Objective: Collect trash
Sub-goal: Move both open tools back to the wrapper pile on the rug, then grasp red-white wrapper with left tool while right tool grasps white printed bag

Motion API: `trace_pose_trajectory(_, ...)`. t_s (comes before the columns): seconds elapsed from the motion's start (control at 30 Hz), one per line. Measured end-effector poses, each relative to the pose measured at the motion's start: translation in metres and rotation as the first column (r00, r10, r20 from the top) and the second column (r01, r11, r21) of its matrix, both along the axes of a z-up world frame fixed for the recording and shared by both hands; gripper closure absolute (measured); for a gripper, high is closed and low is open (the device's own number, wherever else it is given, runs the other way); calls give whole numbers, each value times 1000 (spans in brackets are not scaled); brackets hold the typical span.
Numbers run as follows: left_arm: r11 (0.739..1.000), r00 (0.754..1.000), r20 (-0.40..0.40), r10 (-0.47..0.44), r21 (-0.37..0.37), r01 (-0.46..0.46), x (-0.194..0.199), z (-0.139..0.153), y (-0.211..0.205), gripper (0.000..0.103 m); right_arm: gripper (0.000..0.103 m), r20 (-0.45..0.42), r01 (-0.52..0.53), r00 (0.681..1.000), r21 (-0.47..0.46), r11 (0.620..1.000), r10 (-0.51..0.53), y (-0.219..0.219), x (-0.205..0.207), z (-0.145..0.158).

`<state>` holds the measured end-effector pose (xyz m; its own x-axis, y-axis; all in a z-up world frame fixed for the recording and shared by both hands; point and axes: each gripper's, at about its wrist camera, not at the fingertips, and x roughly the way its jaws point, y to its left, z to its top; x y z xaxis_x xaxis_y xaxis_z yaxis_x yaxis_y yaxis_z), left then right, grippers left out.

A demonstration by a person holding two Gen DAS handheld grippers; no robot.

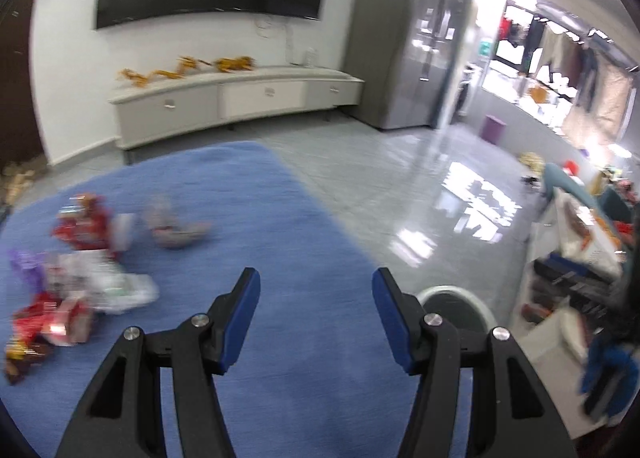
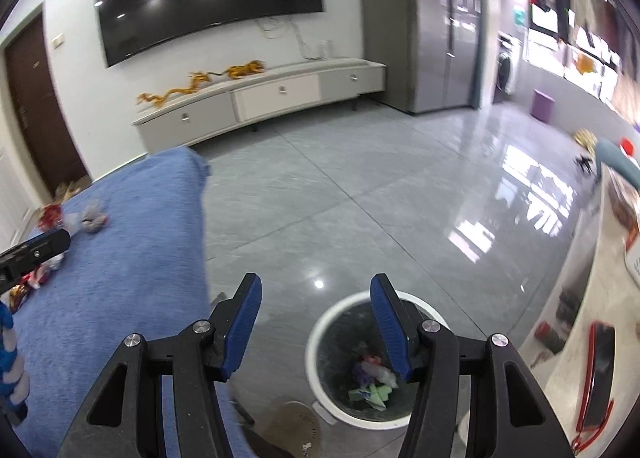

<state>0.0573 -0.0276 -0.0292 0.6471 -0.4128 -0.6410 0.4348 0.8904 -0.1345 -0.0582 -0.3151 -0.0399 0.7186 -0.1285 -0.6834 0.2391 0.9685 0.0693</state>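
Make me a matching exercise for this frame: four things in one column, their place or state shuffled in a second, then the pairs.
Things:
1. left tool
2. trash bin
3. wrapper pile
4. dragon ornament

Place or state:
A. on the TV cabinet
B. on the floor, scraps inside
C. open, empty, above the blue cloth
D. lying on the blue cloth

Pairs: 1-C, 2-B, 3-D, 4-A

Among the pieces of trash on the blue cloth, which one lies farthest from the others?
The grey crumpled piece. It lies alone toward the far side, while the red wrapper and the white and purple wrappers crowd together at the left.
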Motion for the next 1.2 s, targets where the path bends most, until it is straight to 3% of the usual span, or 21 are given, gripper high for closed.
trace_pose_trajectory(0.1,997,998,11,68,33,-68,7,-7,47,46,49,7,-72,997,-11,997,72,25,13,10)
trace_pose_trajectory(0.23,985,987,9,161,53,-161,18,-17,108,38,49,14,-176,984,-12,984,176,60,35,19)
trace_pose_trajectory(0.43,979,981,-26,190,78,-188,33,-36,162,37,49,9,-358,934,28,933,357,128,84,22)
trace_pose_trajectory(0.73,988,990,-80,117,110,-108,53,-61,173,37,48,-44,-562,821,114,819,569,231,142,-6)
trace_pose_trajectory(0.97,984,990,-96,100,155,-85,68,-75,165,37,45,-92,-646,743,157,747,662,286,181,-31)
trace_pose_trajectory(1.2,981,989,-105,104,175,-84,73,-88,164,40,45,-120,-674,699,218,706,705,315,204,-54)
